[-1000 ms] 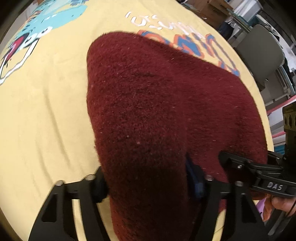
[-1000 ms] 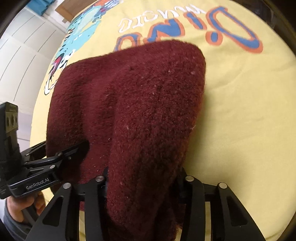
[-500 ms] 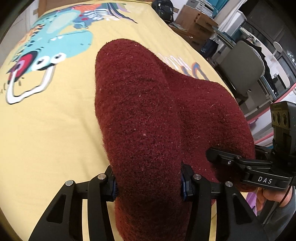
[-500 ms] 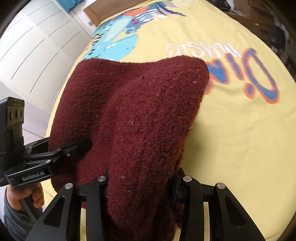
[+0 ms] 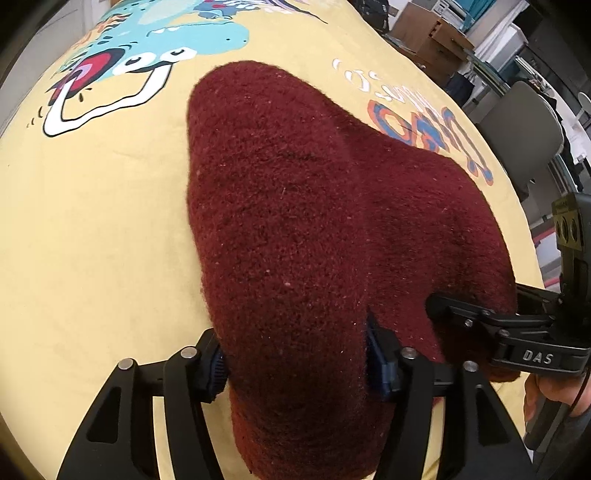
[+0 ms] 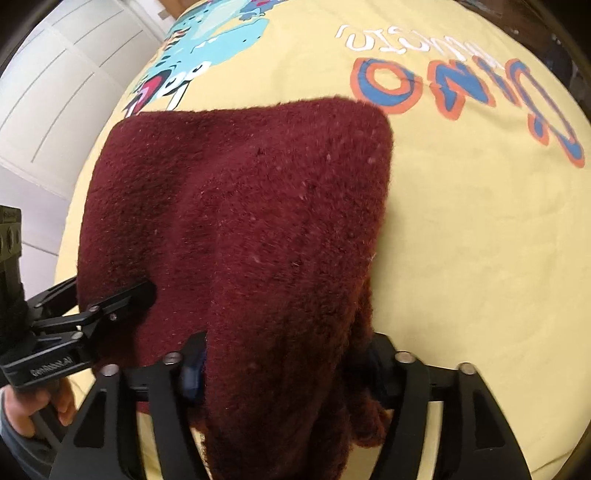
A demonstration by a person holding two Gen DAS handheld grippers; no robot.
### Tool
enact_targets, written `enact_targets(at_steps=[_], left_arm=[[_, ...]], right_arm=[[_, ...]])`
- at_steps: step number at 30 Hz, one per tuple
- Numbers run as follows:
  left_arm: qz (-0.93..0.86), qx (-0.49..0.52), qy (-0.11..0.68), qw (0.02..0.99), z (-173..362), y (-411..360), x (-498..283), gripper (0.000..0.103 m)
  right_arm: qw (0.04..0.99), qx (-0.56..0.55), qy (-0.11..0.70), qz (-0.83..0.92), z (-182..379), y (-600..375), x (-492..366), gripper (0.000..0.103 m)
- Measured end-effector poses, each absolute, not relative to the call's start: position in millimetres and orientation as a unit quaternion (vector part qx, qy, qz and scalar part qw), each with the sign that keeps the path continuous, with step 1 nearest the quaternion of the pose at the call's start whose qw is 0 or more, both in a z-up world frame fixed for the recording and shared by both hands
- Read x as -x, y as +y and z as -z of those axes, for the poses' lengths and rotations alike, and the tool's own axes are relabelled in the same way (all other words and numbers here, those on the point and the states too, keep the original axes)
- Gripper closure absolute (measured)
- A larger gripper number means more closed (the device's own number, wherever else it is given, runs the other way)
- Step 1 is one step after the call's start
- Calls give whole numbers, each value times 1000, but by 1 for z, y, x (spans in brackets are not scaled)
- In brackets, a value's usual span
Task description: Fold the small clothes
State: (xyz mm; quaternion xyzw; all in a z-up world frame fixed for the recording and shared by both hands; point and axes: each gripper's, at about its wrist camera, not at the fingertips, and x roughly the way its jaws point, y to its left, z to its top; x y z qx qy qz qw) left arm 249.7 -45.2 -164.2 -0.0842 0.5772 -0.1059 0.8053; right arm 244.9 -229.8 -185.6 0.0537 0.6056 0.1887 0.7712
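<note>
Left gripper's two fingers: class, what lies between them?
A thick fold of the dark red fleece garment fills the gap of the left gripper, whose fingers are opening; the left wrist view shows it.

Around the work surface
A grey chair (image 5: 524, 122) and cardboard boxes (image 5: 432, 35), perhaps stacked, beside white panelled doors (image 6: 55, 92).
</note>
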Motion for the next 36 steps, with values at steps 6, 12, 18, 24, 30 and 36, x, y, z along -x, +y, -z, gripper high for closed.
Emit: enact_targets(at_steps=[6, 12, 18, 24, 30, 36], left_arm=[[85, 89, 587, 801, 153, -34, -256, 28], [70, 77, 573, 813, 134, -25, -243, 1], [58, 87, 557, 824, 128, -18, -235, 1], [34, 64, 558, 826, 138, -9, -226, 1], [29, 34, 559, 828, 161, -4, -219, 0], [31, 43, 555, 830, 178, -2, -215, 0]], right_arm=[[800, -33, 575, -169, 156, -230, -236, 20], [823, 4, 542, -173, 136, -227, -220, 0], [849, 18, 502, -163, 137, -227, -208, 0], [838, 28, 526, -144, 163, -233, -214, 0], [831, -10, 538, -141, 190, -256, -221, 0], [831, -30, 537, -143, 200, -263, -220, 0]])
